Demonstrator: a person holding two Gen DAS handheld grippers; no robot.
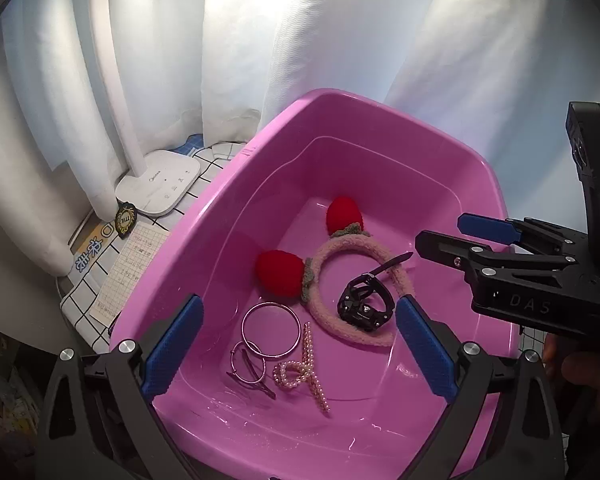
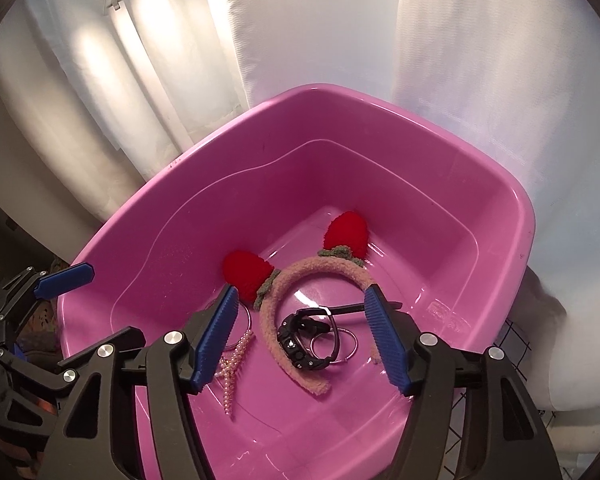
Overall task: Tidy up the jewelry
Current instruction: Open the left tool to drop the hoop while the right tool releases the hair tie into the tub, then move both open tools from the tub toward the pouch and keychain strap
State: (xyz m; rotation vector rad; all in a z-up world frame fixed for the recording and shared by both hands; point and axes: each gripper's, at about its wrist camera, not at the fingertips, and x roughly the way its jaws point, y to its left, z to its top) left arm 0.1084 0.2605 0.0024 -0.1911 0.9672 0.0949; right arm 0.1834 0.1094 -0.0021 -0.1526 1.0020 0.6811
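- Both pairs of our blue-padded fingers stand wide apart and hold nothing: the left gripper (image 1: 298, 346) hangs over the near rim of the pink basin (image 1: 228, 200), the right gripper (image 2: 306, 336) over its near side.
- Nearest us on the basin floor lie a pearl hair clip (image 1: 312, 364), a small hoop with a dark pin (image 1: 249, 368) and a silver bangle (image 1: 271, 330), touching one another.
- Just beyond, a black watch (image 1: 365, 306) rests inside the curve of the fuzzy pink headband (image 1: 340, 276), whose two red strawberry ears (image 1: 278, 278) point to the far wall.
- Left of the basin, on the checked desk (image 1: 204, 176), stands a white lamp base (image 1: 160, 180) before white curtains (image 1: 240, 40).
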